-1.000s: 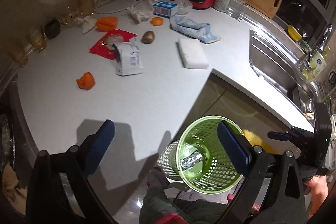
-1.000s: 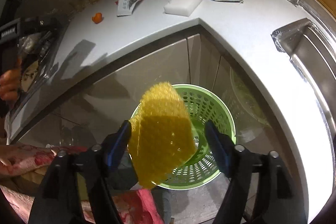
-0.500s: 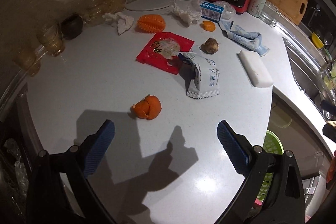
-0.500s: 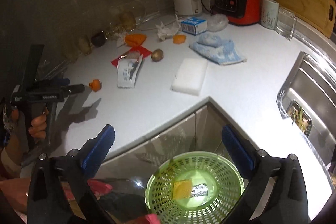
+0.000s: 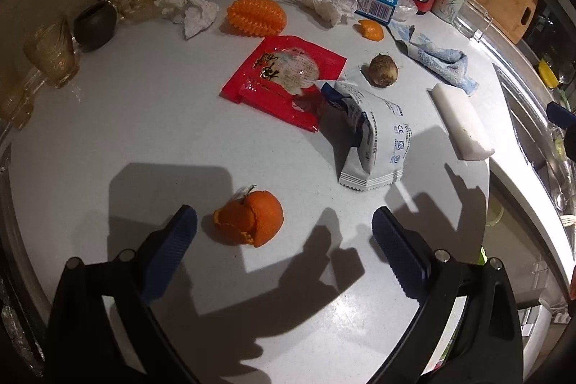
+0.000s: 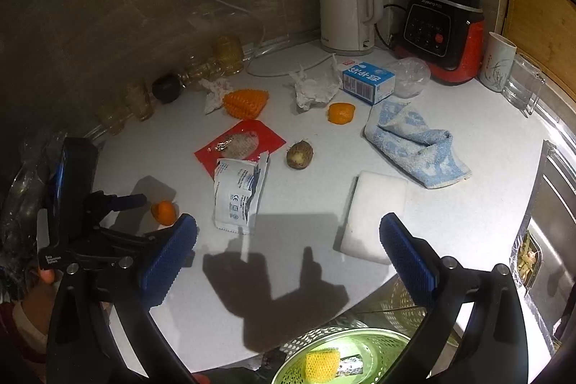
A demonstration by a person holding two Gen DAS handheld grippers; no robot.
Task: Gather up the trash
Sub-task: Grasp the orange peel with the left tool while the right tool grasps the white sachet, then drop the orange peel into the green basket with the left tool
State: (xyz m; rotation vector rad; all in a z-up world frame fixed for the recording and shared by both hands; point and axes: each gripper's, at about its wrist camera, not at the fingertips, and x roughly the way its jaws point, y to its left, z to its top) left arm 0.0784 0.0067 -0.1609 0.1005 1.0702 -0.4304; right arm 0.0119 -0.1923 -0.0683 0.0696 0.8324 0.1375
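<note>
My left gripper (image 5: 284, 233) is open over the white counter, its jaws on either side of an orange peel (image 5: 248, 222), which also shows in the right wrist view (image 6: 164, 212). A white torn wrapper (image 5: 370, 146), a red packet (image 5: 284, 81), an orange foam net (image 5: 257, 17), crumpled tissues (image 5: 190, 10) and a second peel (image 5: 371, 29) lie beyond. My right gripper (image 6: 288, 247) is open and empty above the counter's front edge. Below it the green basket (image 6: 345, 358) holds a yellow foam net (image 6: 321, 362) and a foil piece (image 6: 351, 365).
A white sponge block (image 6: 376, 215), a blue towel (image 6: 414, 141), a brown round root (image 6: 299, 154), a blue carton (image 6: 368, 82), a kettle (image 6: 347, 8) and a red blender base (image 6: 442, 35) stand on the counter. Glass jars (image 5: 50, 51) line the left. The sink (image 6: 550, 240) is at the right.
My right gripper let the yellow foam net drop into the basket and rose over the counter. My left gripper moved from above the basket to the near orange peel.
</note>
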